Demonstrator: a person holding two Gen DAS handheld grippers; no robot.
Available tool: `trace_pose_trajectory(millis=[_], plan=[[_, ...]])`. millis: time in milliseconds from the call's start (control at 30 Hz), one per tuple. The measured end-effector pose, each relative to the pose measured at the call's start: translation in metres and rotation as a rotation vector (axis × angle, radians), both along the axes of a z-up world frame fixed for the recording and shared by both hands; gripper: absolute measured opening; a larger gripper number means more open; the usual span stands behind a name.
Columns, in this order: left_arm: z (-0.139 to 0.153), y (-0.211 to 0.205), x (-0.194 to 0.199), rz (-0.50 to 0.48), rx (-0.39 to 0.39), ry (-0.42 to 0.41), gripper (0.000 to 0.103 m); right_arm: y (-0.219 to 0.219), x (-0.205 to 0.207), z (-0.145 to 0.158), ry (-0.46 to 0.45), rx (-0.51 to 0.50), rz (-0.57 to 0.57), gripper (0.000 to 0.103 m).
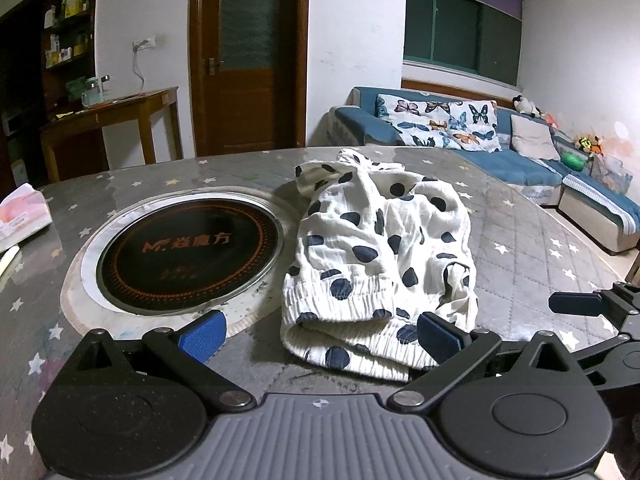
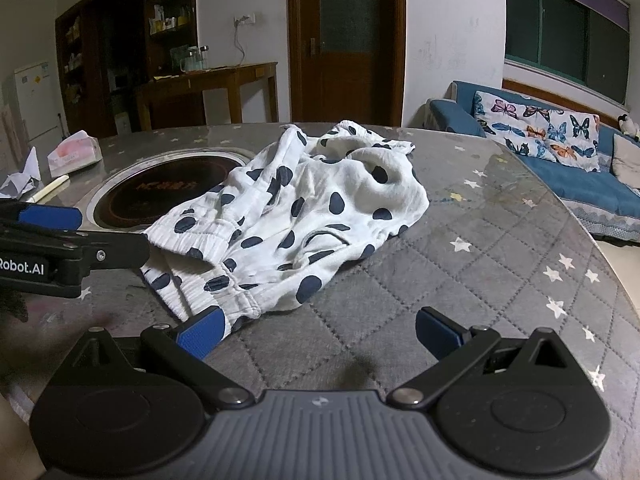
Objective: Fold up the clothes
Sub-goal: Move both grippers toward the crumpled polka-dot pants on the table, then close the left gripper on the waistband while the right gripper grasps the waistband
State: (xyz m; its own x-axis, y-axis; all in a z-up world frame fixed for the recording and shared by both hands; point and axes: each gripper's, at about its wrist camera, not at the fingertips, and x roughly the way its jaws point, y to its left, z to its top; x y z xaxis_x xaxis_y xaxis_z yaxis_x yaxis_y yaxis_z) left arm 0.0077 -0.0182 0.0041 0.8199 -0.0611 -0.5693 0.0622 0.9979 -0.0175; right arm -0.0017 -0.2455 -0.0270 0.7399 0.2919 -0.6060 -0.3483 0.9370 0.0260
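Note:
A white garment with dark blue dots [image 1: 376, 256] [image 2: 296, 216] lies rumpled and partly folded on the grey quilted table cover [image 1: 532, 240] [image 2: 460, 280], its elastic waistband toward me. My left gripper [image 1: 320, 338] is open at the garment's near edge, and its right blue pad [image 1: 438, 338] overlaps the waistband corner. My right gripper [image 2: 318, 334] is open too, just right of the hem, its left pad [image 2: 200, 334] against the cloth. Nothing is held. Each gripper shows at the side of the other's view.
A round black induction hob [image 1: 188, 256] [image 2: 168, 192] is set into the table left of the garment. A tissue pack [image 1: 24, 216] [image 2: 74, 152] and a pen [image 2: 50, 189] lie at the far left. A blue sofa [image 1: 520, 156] stands beyond the table's right edge.

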Motion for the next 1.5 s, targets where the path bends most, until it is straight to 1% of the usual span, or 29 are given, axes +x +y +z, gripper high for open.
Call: trace_pose_trajectory(millis=[300, 567, 633, 800, 867, 1000, 1200, 1267, 1300, 1333, 1367, 1400, 1433, 1467, 1500], plan=[[-0.001, -0.006, 0.012, -0.031, 0.017, -0.001, 0.103, -0.002, 0.008, -0.002, 0.012, 0.0, -0.002, 0.102], [0.0, -0.01, 0.023, -0.061, 0.026, -0.001, 0.102, -0.004, 0.015, -0.001, 0.02, 0.006, 0.0, 0.098], [0.0, -0.012, 0.025, -0.074, 0.025, 0.0, 0.102, -0.004, 0.017, -0.001, 0.023, 0.01, 0.0, 0.095], [0.0, -0.02, 0.036, -0.106, 0.031, 0.004, 0.098, -0.005, 0.021, 0.0, 0.029, 0.017, 0.003, 0.094], [0.0, -0.023, 0.041, -0.116, 0.034, 0.008, 0.094, -0.005, 0.023, 0.0, 0.032, 0.02, 0.006, 0.092], [-0.002, -0.029, 0.053, -0.138, 0.043, 0.017, 0.092, -0.005, 0.027, -0.001, 0.047, 0.037, 0.011, 0.088], [-0.012, -0.031, 0.073, -0.14, 0.048, 0.065, 0.082, -0.001, 0.032, -0.005, 0.065, 0.053, 0.034, 0.083], [-0.016, -0.03, 0.079, -0.138, 0.052, 0.08, 0.072, 0.0, 0.034, -0.007, 0.073, 0.063, 0.04, 0.079], [-0.017, -0.028, 0.081, -0.141, 0.053, 0.085, 0.07, 0.001, 0.035, -0.007, 0.078, 0.069, 0.044, 0.076], [-0.019, -0.027, 0.082, -0.146, 0.054, 0.089, 0.064, 0.001, 0.036, -0.008, 0.084, 0.076, 0.048, 0.072], [-0.02, -0.026, 0.084, -0.148, 0.055, 0.093, 0.058, 0.001, 0.038, -0.009, 0.091, 0.083, 0.052, 0.071], [-0.022, -0.024, 0.086, -0.149, 0.054, 0.098, 0.055, 0.002, 0.039, -0.01, 0.097, 0.088, 0.056, 0.068], [-0.023, -0.021, 0.087, -0.151, 0.048, 0.102, 0.05, 0.002, 0.04, -0.011, 0.102, 0.095, 0.058, 0.064], [-0.023, -0.019, 0.088, -0.153, 0.039, 0.107, 0.046, 0.002, 0.04, -0.011, 0.106, 0.104, 0.061, 0.062], [-0.023, -0.016, 0.089, -0.155, 0.029, 0.109, 0.043, 0.002, 0.041, -0.011, 0.108, 0.111, 0.064, 0.058]])
